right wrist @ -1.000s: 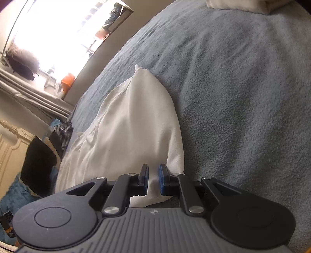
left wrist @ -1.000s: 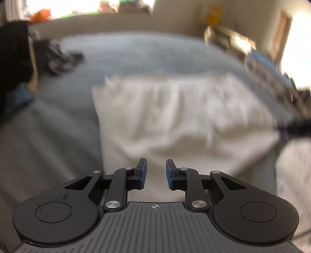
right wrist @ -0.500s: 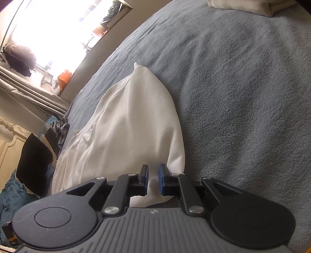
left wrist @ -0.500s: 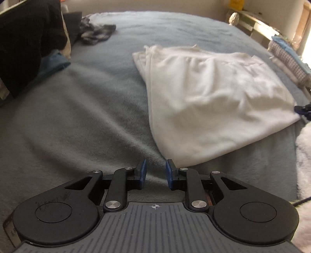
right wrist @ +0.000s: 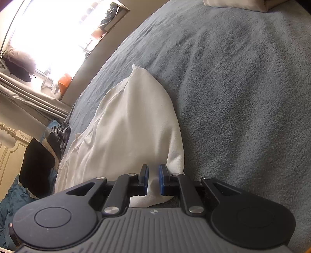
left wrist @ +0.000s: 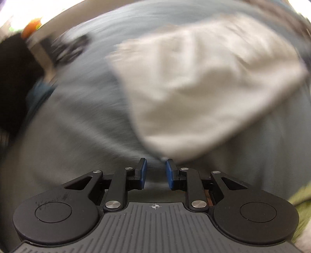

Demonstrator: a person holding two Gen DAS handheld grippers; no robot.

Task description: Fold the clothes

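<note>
Pinching the near corner of the white garment [right wrist: 124, 140], the right gripper [right wrist: 153, 180] has its blue fingers [right wrist: 144, 180] nearly together, with a fold of the pale cloth caught between them and running on under the tool's body. From that held corner the garment stretches away over the grey bed cover [right wrist: 243, 93] as a long folded shape, narrowing to a point at its far end, its right edge lying flat on the fleece and its left side rumpled into loose ridges. Beyond its left side, toward that edge of the bed, sits a crumpled dark garment [right wrist: 62, 136], and past the edge stand a black cushion [right wrist: 37, 167], some teal fabric [right wrist: 7, 206] and a carved cream bed frame [right wrist: 11, 142]. At the far edge of the bed a pale pillow [right wrist: 233, 4] shows, and a bright window with an orange object [right wrist: 65, 82] on its sill lies further off. In the left wrist view, which is heavily blurred, the left gripper [left wrist: 155, 173] has its fingers [left wrist: 142, 173] a little apart with nothing held between them; they hang over bare grey cover with the garment's [left wrist: 204, 91] nearest corner just past their tips, whether touching I cannot tell. The cloth spreads away from there across the bed, and a green patch [left wrist: 299, 196] shows at the right edge.
</note>
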